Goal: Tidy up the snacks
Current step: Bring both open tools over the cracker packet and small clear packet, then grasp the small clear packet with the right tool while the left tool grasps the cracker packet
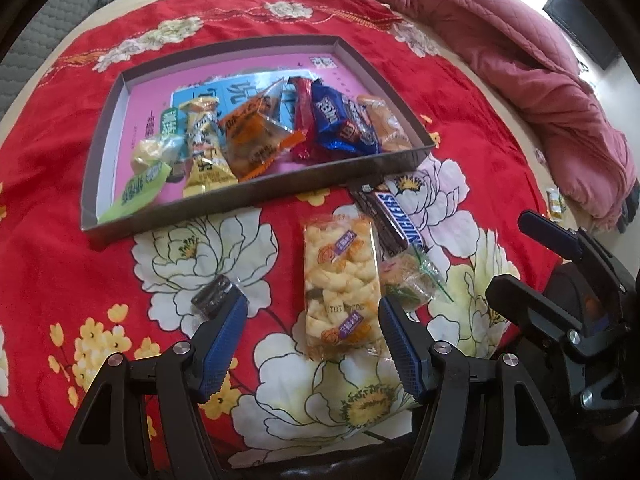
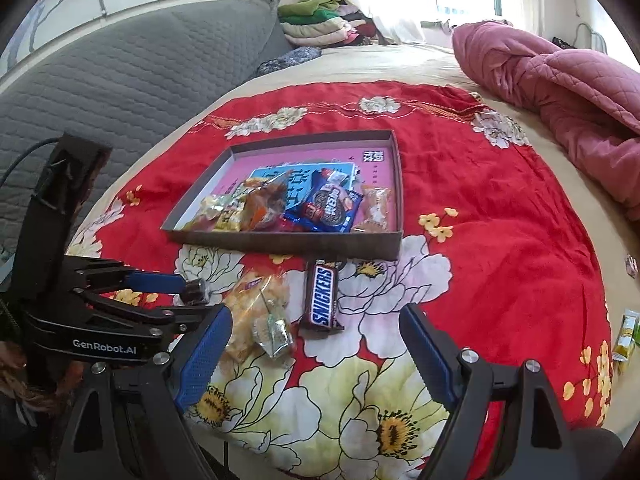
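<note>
A shallow box tray (image 1: 256, 194) (image 2: 280, 242) with a pink floor sits on a red floral cloth and holds several wrapped snacks. In front of it lie a Snickers bar (image 1: 394, 220) (image 2: 322, 298), a clear puffed-snack pack (image 1: 340, 284) (image 2: 248, 312), a small clear-wrapped sweet (image 1: 404, 280) (image 2: 272, 330) and a small dark wrapped piece (image 1: 212, 294) (image 2: 196, 290). My left gripper (image 1: 310, 320) is open, its fingers either side of the puffed-snack pack's near end. My right gripper (image 2: 316, 334) is open and empty, just short of the Snickers bar.
A pink quilt (image 1: 520, 60) (image 2: 560, 88) lies bunched at the right. A grey padded headboard (image 2: 120, 80) stands at the left. Folded clothes (image 2: 320, 20) are stacked at the far end. Small yellow-green packets (image 2: 626, 332) (image 1: 556, 200) lie off the cloth at right.
</note>
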Available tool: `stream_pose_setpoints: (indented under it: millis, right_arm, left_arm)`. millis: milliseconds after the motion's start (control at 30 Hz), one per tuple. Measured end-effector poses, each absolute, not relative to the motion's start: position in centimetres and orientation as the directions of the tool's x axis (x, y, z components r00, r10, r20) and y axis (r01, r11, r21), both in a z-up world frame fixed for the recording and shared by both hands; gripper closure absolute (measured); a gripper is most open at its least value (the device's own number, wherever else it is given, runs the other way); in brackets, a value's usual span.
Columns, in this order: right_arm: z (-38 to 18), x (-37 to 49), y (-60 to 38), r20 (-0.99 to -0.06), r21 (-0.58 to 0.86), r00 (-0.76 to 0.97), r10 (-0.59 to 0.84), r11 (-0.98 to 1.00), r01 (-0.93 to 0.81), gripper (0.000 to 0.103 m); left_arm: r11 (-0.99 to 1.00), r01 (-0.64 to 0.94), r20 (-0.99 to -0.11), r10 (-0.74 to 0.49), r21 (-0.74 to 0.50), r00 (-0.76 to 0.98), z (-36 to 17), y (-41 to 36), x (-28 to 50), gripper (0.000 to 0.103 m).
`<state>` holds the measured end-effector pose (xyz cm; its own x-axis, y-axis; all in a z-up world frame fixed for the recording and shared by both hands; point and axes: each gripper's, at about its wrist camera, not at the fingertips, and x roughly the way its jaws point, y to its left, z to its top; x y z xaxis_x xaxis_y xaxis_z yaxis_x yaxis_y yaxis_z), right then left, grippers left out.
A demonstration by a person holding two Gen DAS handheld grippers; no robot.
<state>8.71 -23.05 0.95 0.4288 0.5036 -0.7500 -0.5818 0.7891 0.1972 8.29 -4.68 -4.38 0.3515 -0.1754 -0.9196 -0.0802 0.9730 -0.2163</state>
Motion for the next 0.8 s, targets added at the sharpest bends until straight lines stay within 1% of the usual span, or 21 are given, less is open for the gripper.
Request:
stream_pose_setpoints:
  millis: [200,433,633,800]
  right_arm:
    - [-0.1,8.9,-22.2,-0.783,0.18,0.397,0.479,0.785,-0.593,0.018]
    - [-1.9,8.9,-21.0,-0.841,0.139,0.341,0.419,0.779,-0.612,0.018]
    - [-2.9,9.0,-20.0,-0.861,0.122,0.316,0.399,0.765,-0.633,0.018]
    - [-2.9,9.2,-19.8,-0.846,0.143,0.314,0.431,0.752,-0.644,0.028]
  left_arm:
    - [0.969,-0.079,-0.921,-0.193,-0.232,0.34,-4.9,-4.8,8.3,0.033]
    - [0.954,-0.09,-0.914,-0.244,-0.286,0.326,-5.4,-4.6,8.4,0.033]
    - [0.946,-0.088,-0.91,-0.272,-0.313,0.314,-5.6,-4.6,8.5,0.033]
    - [0.944,-0.081,-0.909,-0.281,-0.319,0.307,-5.7,-5.0,8.7,0.033]
